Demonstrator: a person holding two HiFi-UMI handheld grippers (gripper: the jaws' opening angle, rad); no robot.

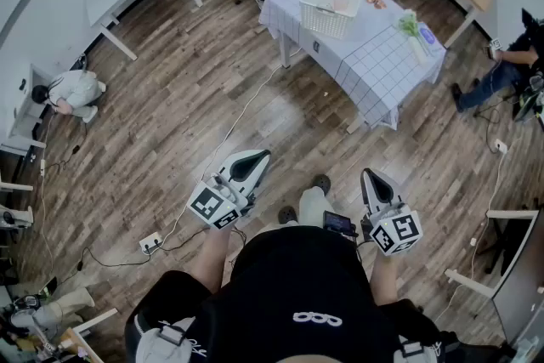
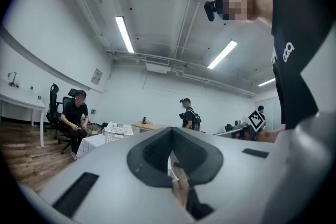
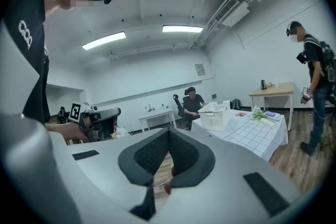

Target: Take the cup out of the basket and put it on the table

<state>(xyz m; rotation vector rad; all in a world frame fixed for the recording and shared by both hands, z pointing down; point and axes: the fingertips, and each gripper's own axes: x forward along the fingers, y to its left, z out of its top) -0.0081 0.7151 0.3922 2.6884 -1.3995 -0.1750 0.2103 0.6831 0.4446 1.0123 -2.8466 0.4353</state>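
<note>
While far from table (image 1: 375,57), broad floor (image 1: 197,102).

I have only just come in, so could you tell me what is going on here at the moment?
A person stands on the wooden floor holding a two-jaw gripper in each hand. The left gripper and the right gripper are both shut with nothing in them, held out in front of the body. The white basket sits on the table with the checked cloth, across the room and well away from both grippers. No cup can be made out from here, and taking it out has not yet begun.
</note>
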